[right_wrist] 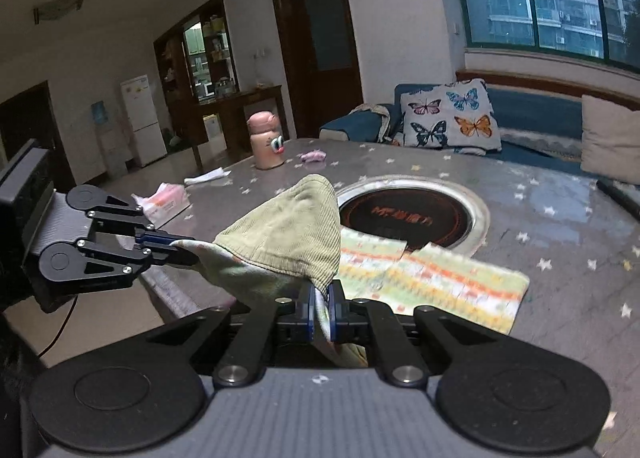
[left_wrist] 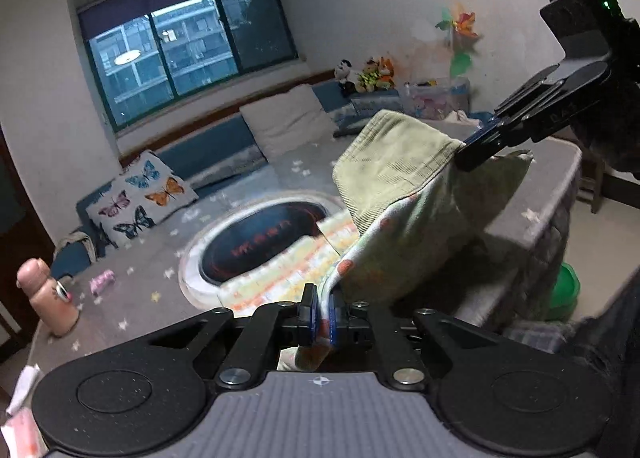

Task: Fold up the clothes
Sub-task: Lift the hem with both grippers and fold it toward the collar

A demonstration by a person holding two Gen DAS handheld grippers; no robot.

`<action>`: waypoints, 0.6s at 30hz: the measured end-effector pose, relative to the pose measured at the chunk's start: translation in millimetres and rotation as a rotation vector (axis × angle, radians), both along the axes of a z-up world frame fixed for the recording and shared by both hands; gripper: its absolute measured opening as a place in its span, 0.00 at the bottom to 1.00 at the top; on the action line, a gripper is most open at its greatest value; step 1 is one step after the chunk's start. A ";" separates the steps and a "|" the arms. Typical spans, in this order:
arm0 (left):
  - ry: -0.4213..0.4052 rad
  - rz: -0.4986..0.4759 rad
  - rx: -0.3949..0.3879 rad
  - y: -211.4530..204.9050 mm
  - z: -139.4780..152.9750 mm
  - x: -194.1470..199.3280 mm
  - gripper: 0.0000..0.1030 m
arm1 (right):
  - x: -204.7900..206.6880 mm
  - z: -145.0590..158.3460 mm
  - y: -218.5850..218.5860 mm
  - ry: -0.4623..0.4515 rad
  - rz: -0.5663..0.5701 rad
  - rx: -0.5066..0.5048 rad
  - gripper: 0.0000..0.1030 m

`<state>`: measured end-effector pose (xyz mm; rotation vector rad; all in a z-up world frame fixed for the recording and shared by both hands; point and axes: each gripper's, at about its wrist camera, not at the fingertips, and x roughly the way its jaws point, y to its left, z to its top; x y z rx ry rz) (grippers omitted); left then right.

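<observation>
Claws (left_wrist: 323,316) (right_wrist: 320,312) raised, level, both pinching green garment (right_wrist: 288,234)

Dim, cool indoor light in both views. A ceiling lamp's reflection (left_wrist: 127,56) glares in the dark window (left_wrist: 188,53). Motion blur smears the striped cloth (right_wrist: 436,282); fisheye bending curves the walls, with black vignette at corners.

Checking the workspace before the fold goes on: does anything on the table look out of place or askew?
The tissue pack lies crumpled and tilted near the table edge, beside a loose paper scrap. The striped cloth lies crooked, overlapping the round cooktop. Nothing looks spilled or damaged.
</observation>
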<state>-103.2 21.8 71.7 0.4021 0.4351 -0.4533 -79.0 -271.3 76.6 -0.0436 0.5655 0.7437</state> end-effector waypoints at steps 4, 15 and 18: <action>0.031 0.040 -0.012 0.2 -6.6 45.5 0.06 | 31.1 7.0 5.1 -0.025 -0.019 -0.012 0.06; 0.176 0.164 -0.028 2.9 -41.8 185.8 0.07 | 166.2 -29.4 33.7 0.053 -0.098 -0.058 0.06; 0.200 0.206 -0.022 6.3 -54.8 199.9 0.13 | 192.7 -58.9 43.1 0.104 -0.121 -0.077 0.12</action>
